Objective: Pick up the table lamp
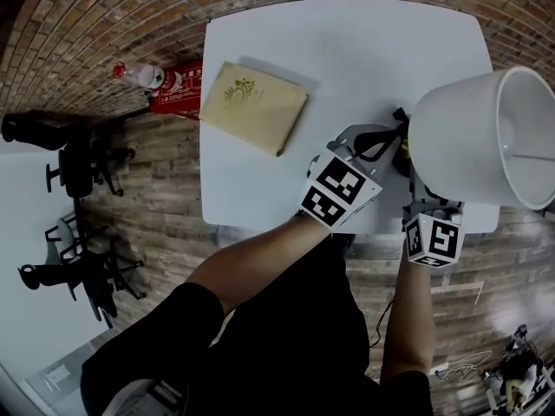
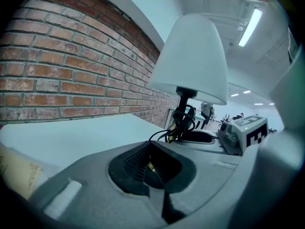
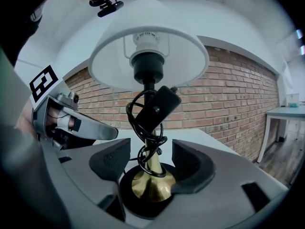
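Observation:
The table lamp (image 1: 486,137) stands at the near right of the white table (image 1: 347,50). It has a white shade, a brass stem (image 3: 151,175) on a black round base, and a black cord with its plug wound about the stem. My right gripper (image 3: 150,162) is open. Its two black pads stand either side of the brass stem and do not touch it. In the head view only its marker cube (image 1: 432,237) shows below the shade. My left gripper (image 2: 150,168) is shut and short of the lamp (image 2: 190,61), to its left.
A tan book (image 1: 253,107) lies on the table's left part. A plastic bottle (image 1: 139,74) and a red box (image 1: 178,85) lie on the floor by the table's left edge. Office chairs (image 1: 78,163) stand farther left. The lamp is close to the table's near edge.

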The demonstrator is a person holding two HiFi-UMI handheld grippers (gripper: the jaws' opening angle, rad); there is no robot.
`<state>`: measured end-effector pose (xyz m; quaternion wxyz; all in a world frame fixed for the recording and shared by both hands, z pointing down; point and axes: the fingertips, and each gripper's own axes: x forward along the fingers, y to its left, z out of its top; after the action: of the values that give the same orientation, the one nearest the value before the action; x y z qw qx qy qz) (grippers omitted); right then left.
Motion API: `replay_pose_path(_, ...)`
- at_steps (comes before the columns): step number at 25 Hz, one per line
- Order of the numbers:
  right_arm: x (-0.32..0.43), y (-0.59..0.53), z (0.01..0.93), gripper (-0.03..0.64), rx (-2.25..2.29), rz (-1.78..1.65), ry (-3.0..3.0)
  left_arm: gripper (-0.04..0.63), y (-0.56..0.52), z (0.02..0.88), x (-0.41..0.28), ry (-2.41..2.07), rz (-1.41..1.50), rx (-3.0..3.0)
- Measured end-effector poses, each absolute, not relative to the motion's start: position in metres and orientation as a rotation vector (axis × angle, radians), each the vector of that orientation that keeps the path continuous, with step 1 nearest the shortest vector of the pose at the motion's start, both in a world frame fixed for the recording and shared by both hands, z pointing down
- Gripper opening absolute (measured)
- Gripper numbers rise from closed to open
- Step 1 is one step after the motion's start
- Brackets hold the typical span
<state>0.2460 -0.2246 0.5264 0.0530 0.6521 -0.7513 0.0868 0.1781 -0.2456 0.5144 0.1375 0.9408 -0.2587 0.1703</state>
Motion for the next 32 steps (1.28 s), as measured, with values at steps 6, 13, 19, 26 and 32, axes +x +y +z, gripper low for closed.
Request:
replay_pose_path(6,0.249,-0.250,0.527,0.282,1.994,0.221,-2.290,0.008,-0.254,0.521,0.182,-0.762,0.512,2.698)
replay_pose_path(13,0.242,-0.280,0.523,0.282,2.008,0.171,-2.320,0.008,-0.262,0.528,0.186,-0.775,0.506,2.683)
replay_pose_path(19,0.233,-0.296,0.517,0.256,2.005,0.196,-2.261,0.008,-0.273,0.531,0.184,-0.814,0.497,2.663)
replay_pose_path(26,0.228,-0.298,0.524,0.202,1.911,0.197,-2.301,0.008,-0.298,0.534,0.174,-0.884,0.491,2.659)
replay_pose_path(32,0.226,-0.298,0.525,0.173,1.901,0.173,-2.313,0.008,-0.308,0.563,0.159,-0.936,0.646,2.650)
